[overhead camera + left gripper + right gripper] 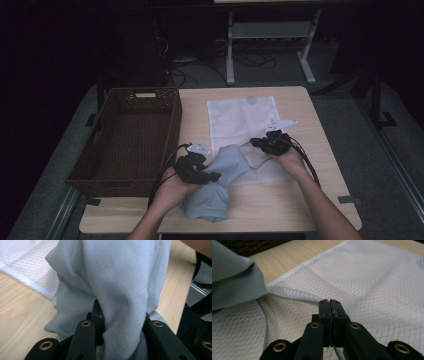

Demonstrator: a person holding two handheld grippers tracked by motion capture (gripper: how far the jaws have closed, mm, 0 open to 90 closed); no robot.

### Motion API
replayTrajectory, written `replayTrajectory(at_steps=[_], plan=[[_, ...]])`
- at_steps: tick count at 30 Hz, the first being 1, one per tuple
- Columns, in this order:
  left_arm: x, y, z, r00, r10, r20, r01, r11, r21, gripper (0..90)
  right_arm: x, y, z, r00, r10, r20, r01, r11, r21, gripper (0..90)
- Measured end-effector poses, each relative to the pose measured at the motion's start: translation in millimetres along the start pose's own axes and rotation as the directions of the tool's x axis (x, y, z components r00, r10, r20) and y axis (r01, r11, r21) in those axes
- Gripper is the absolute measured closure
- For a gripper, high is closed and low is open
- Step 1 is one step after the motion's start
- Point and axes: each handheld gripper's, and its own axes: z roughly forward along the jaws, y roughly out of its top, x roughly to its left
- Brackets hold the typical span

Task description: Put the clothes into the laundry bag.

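A light blue-grey garment (222,172) lies bunched on the table's near side, partly over a white mesh bag (242,117). My left gripper (212,176) is shut on a thick fold of the garment (120,277), and the cloth fills the gap between the jaws of that gripper (122,315). My right gripper (256,142) sits at the bag's near edge. Its jaws (329,302) are pressed together on the mesh bag (374,290), pinching a layer whose hem lifts a little beside them. The garment (232,282) hangs at the upper left of the right gripper view.
A dark woven basket (130,135) stands on the table's left side, close to my left hand. Bare light wood tabletop (300,200) lies at the near right. Beyond the table's far edge are a desk frame and cables on the floor.
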Motion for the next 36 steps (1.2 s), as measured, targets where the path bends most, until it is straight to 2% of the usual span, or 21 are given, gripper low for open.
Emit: replayTrajectory(at_steps=[6,14,22,26,32,36], plan=[[-10.7,5.5,7.0,0.9990,0.034,0.027,-0.035,0.9994,0.006,70.3,1.0,5.1,-6.8,0.9999,0.016,0.002,-0.016,1.000,-0.017,88.2],[-22.1,12.3,19.0,0.9958,0.074,0.054,-0.076,0.9969,0.022,70.3,6.3,11.2,-12.3,1.0000,0.003,-0.003,-0.003,0.999,-0.036,88.2],[-26.3,19.5,30.4,0.9930,0.105,0.055,-0.107,0.9937,0.036,70.3,12.1,12.9,-21.6,0.9998,0.004,-0.021,-0.005,0.999,-0.042,88.2],[-22.7,19.9,33.8,0.9933,0.113,0.024,-0.114,0.9919,0.055,70.3,16.0,12.2,-27.5,0.9996,-0.006,-0.029,0.005,0.999,-0.043,88.2],[-15.5,18.6,36.7,0.9946,0.101,-0.025,-0.099,0.9928,0.068,70.4,21.9,13.8,-35.9,0.9994,-0.006,-0.035,0.005,0.999,-0.042,88.2],[-10.1,17.4,35.7,0.9927,0.103,-0.063,-0.098,0.9920,0.080,70.4,26.4,15.2,-39.1,0.9990,-0.015,-0.043,0.013,0.999,-0.034,88.2]])
